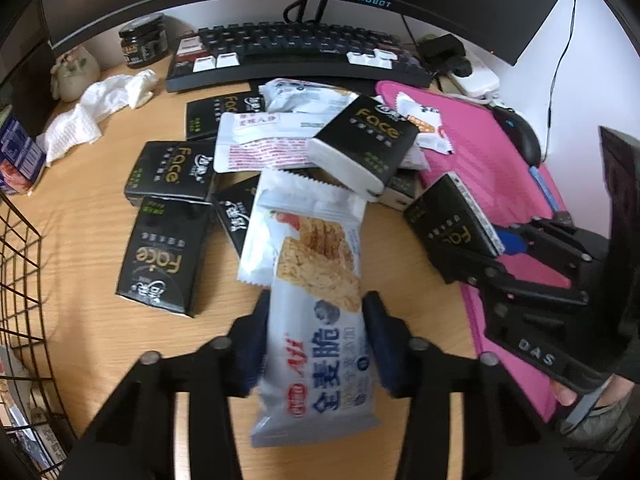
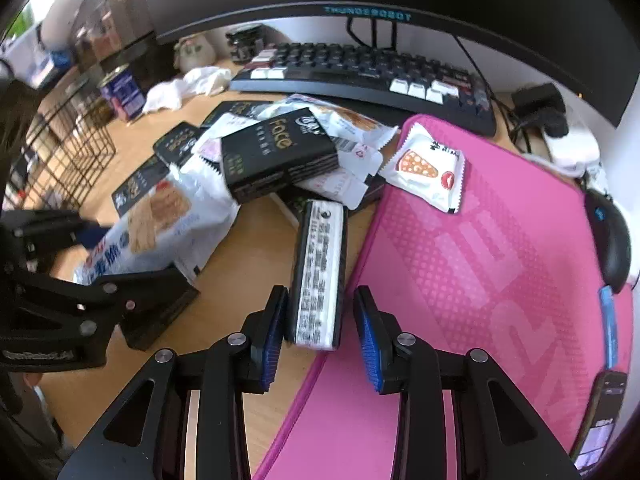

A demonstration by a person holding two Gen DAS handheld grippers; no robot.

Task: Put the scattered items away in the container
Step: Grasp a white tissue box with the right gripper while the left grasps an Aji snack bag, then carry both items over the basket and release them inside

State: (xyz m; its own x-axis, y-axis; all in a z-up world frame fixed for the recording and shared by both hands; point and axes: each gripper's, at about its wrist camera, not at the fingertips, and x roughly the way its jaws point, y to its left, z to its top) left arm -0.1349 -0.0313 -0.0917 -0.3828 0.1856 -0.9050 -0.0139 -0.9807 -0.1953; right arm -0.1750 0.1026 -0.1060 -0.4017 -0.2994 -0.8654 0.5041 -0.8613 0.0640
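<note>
Cracker packet (image 1: 316,320) (white) in left gripper (image 1: 316,344)

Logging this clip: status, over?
Left tongs clamped on white wholegrain cracker packet. Right tongs straddling black tissue pack, grip unclear. Black wire basket left, unobstructed.

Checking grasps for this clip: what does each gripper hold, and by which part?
The left gripper pinches the white cracker packet across its middle. The right gripper straddles the near end of a black box; one pad stands clear, so no firm hold.
</note>
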